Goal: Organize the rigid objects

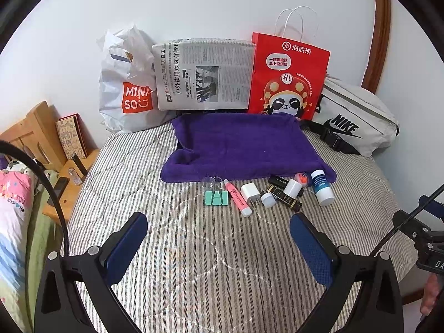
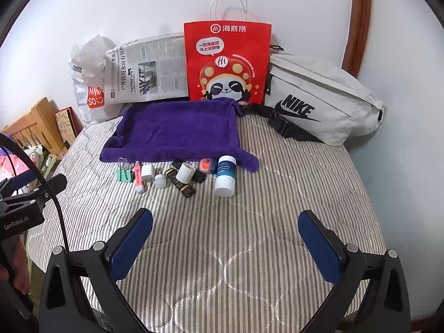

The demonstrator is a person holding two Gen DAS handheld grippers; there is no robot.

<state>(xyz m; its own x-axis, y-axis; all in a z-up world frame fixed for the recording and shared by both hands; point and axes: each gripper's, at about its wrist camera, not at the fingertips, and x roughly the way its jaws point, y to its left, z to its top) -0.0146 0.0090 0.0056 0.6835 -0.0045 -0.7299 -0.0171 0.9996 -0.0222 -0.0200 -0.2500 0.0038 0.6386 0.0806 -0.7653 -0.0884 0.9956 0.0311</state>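
A row of small objects lies on the striped bed in front of a purple towel (image 1: 241, 144) (image 2: 177, 130): a green binder clip (image 1: 217, 197) (image 2: 124, 175), a pink highlighter (image 1: 238, 197) (image 2: 138, 177), a white charger plug (image 1: 250, 193) (image 2: 148, 173), a small white cap (image 1: 268, 199) (image 2: 160, 181), black tubes (image 1: 287, 199) (image 2: 181, 184), a white cylinder (image 1: 292, 187) (image 2: 186, 172), an orange-lidded item (image 1: 301, 179) (image 2: 206, 165) and a blue-and-white bottle (image 1: 322, 187) (image 2: 225, 176). My left gripper (image 1: 219, 224) is open and empty, short of the row. My right gripper (image 2: 225, 222) is open and empty, short of the bottle.
Against the wall stand a white Miniso bag (image 1: 127, 88), a folded newspaper (image 1: 202, 75), a red paper bag (image 1: 288, 77) (image 2: 227, 63) and a grey Nike pouch (image 1: 358, 122) (image 2: 319, 102). A wooden bedside shelf (image 1: 69, 172) with small items is at the left.
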